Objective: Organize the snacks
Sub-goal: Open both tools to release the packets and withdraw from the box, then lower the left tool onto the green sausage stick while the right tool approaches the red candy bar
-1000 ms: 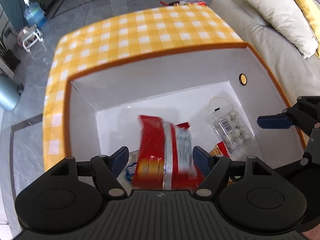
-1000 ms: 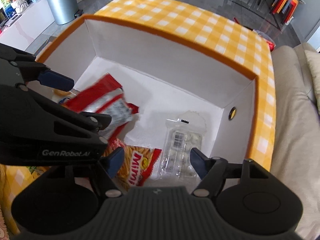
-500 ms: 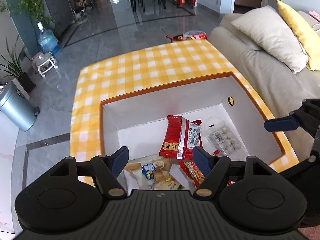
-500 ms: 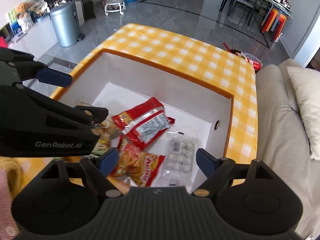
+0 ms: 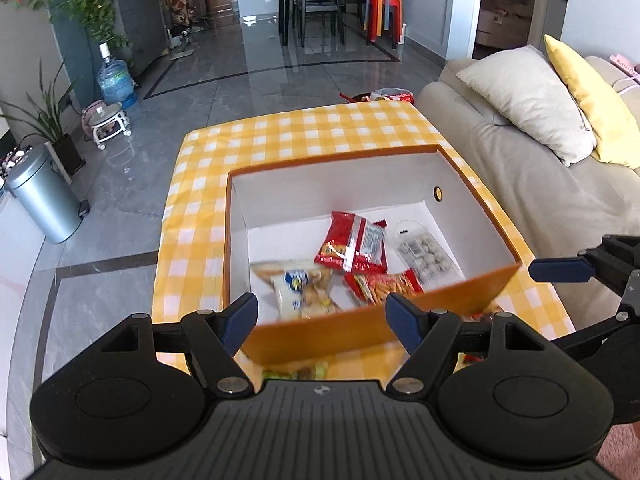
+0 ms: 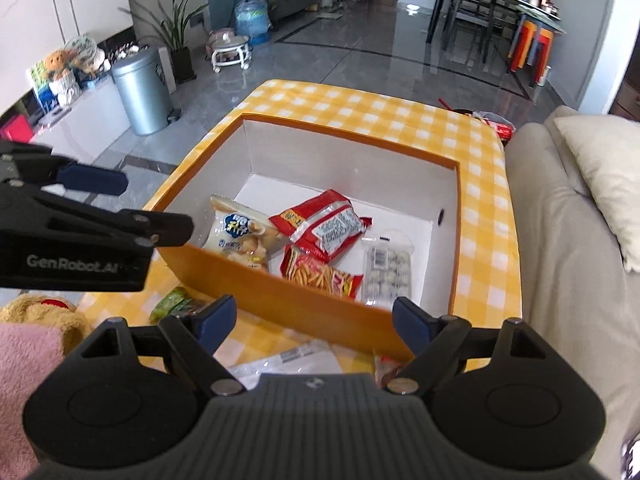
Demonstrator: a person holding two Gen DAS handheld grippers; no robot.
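An orange box [image 5: 320,334] with a white inside stands on the yellow checked table [image 5: 304,132]. In it lie a red snack bag [image 5: 352,240], a white biscuit bag [image 5: 298,286], a red stick-snack bag [image 5: 380,284] and a clear pack of white balls [image 5: 424,254]. The box also shows in the right wrist view [image 6: 320,308]. My left gripper [image 5: 322,316] is open and empty above the box's near wall. My right gripper [image 6: 314,318] is open and empty, also above the near wall. A green snack pack [image 6: 176,304] and a clear wrapper [image 6: 288,362] lie on the table in front of the box.
A beige sofa [image 5: 540,184] with cushions runs along the right of the table. A plush toy and pink cloth [image 6: 28,332] sit at the near left. A metal bin [image 5: 44,196] stands on the floor to the left.
The red bag left my left gripper and dropped into the box. Both grippers have risen and pulled back from inside the box to above its near wall.
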